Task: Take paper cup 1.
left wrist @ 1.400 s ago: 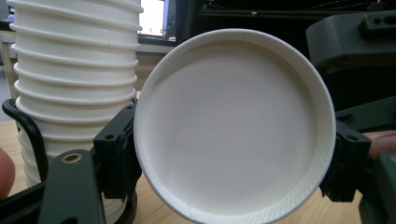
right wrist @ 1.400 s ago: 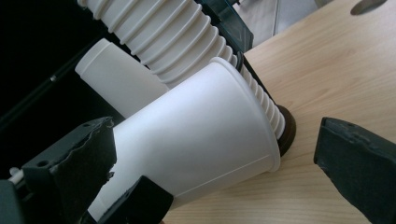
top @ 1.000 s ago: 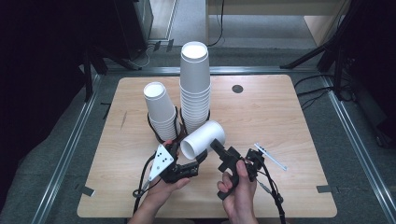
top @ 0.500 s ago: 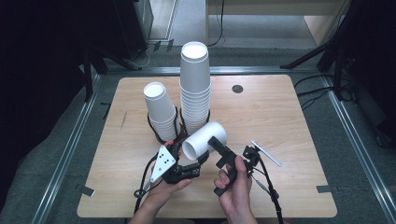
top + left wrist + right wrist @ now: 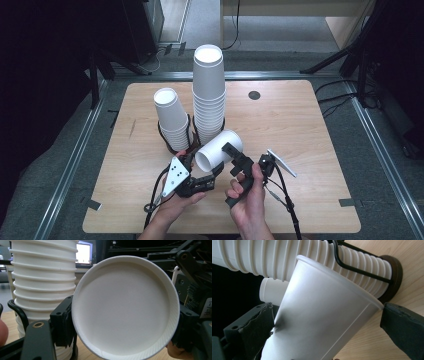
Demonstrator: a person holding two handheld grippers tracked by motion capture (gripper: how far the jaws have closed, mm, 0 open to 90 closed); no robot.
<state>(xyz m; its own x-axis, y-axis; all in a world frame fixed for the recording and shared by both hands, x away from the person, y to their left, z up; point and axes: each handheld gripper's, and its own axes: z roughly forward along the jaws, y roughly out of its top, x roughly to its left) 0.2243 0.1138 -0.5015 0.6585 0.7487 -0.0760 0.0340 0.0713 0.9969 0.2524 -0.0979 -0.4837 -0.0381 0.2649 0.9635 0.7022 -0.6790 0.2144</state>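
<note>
From the high view, the paper cup (image 5: 218,150) lies tipped on its side above the table (image 5: 310,125), in front of the two cup stacks (image 5: 208,95), between my left gripper (image 5: 212,172) and right gripper (image 5: 237,157). In the left gripper view, my jaws are nearly closed, pinching the cup's (image 5: 125,307) rim. In the right gripper view, the cup's (image 5: 322,322) wall lies between my jaws; one pad touches, the other stands just clear.

Bare hands and forearms, no sleeves. Left gripper (image 5: 216,169): black body, grey three-cornered plate with dark screw dots, black trailing cable. Right gripper (image 5: 230,150): black, black cable, worn jaw pads.
</note>
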